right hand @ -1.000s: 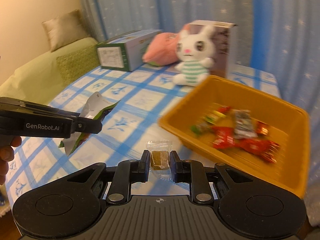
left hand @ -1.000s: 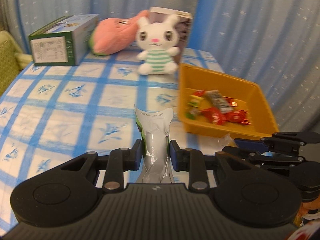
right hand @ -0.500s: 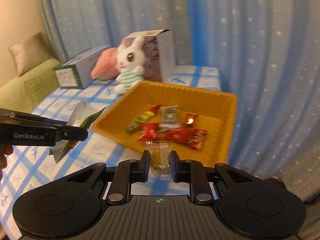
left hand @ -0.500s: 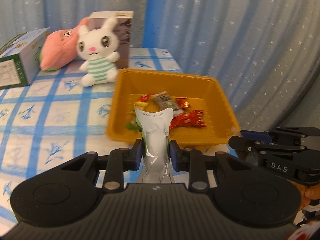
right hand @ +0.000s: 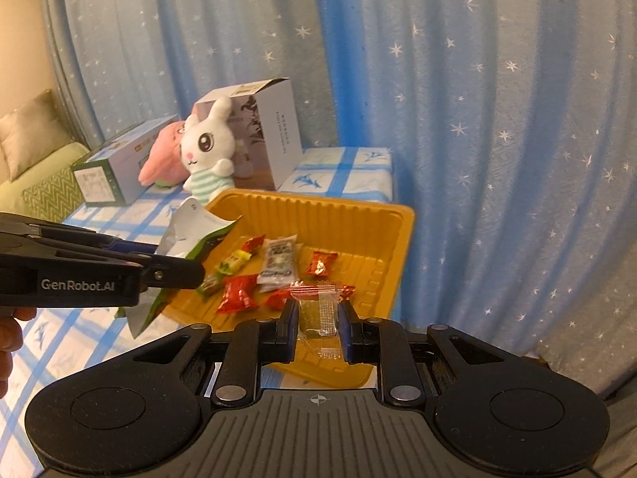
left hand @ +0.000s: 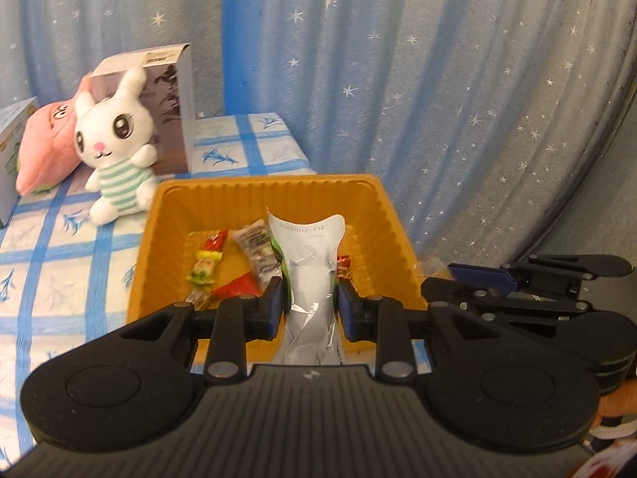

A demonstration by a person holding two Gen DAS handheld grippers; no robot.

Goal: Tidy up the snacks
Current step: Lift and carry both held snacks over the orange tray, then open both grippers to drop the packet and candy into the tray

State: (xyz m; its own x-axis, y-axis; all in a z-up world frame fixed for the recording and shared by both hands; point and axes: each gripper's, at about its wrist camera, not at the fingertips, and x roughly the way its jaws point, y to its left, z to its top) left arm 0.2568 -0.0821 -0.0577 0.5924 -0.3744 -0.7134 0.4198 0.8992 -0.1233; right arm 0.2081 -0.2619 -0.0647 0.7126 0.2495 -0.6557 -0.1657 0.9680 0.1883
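An orange tray [left hand: 262,195] [right hand: 358,215] on the checked tablecloth holds several wrapped snacks: red packets [right hand: 237,298], a yellow-green candy [left hand: 205,267] and a grey-white bar [right hand: 278,263]. My left gripper [left hand: 310,302] is shut on a silver and green snack pouch [left hand: 308,263] [right hand: 191,231], held above the tray's near edge. My right gripper [right hand: 318,318] is shut on a small clear packet [right hand: 316,310] with a brown biscuit inside, over the tray's near right part. In the left wrist view the right gripper [left hand: 469,279] appears beside the tray on the right.
A white bunny plush [left hand: 115,147] [right hand: 207,155], a pink plush [left hand: 43,147], an open grey box [right hand: 266,135] and a green-white carton [right hand: 107,171] stand behind the tray. Blue starred curtain [right hand: 477,119] hangs close behind and to the right. A sofa with cushion [right hand: 28,151] lies far left.
Both grippers swung right across the table to the orange tray, each keeping its packet. The tray now sits straight ahead under both, and the curtain fills more of each view.
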